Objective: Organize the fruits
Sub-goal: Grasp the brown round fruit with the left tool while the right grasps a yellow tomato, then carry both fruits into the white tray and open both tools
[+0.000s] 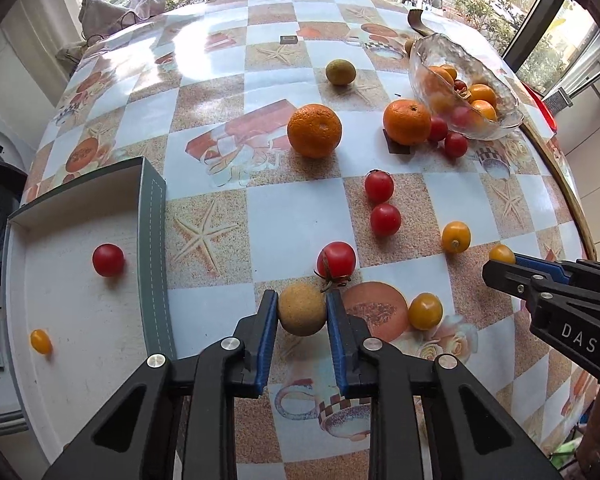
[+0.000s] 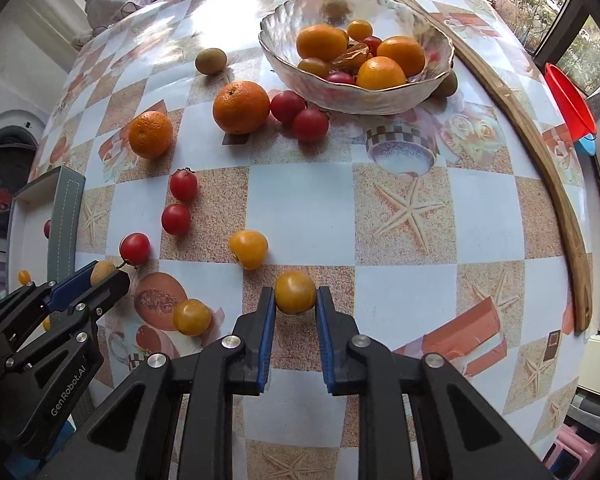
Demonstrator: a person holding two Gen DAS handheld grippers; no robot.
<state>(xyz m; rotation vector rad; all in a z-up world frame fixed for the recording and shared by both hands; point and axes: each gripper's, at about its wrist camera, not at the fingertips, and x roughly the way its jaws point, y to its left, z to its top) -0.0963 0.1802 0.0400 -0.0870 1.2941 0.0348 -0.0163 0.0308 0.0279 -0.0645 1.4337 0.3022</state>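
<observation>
The left gripper (image 1: pixel 302 310) has its jaws clenched on a tan round fruit (image 1: pixel 302 309), the blue pads pressing its two sides, low over the bench (image 1: pixel 296 212). The box (image 1: pixel 80 300) lies just to that fruit's left, its green wall between the two, and already holds a red tomato (image 1: pixel 108 260) and a small yellow one (image 1: pixel 41 341). If the fruit is bound for the box, the coming move would be a lift and a short carry leftward over the wall; the left hand is much the nearer to it. The fruit is round, so no long axis matters. A stemmed red tomato (image 1: pixel 337 261) sits touching or nearly touching the tan fruit on its far side, and may roll as the fruit rises.

The right gripper (image 2: pixel 296 300) has its jaws closed on a yellow tomato (image 2: pixel 295 293), gripped at its sides. The glass bowl (image 2: pixel 432 80), with oranges and small tomatoes inside, stands well beyond this tomato, toward the far edge of the bench. The box lies far to its left, past the left gripper, so a carry there would cross the other hand's path. Whether either fruit is clear of the bench I cannot tell.
</observation>
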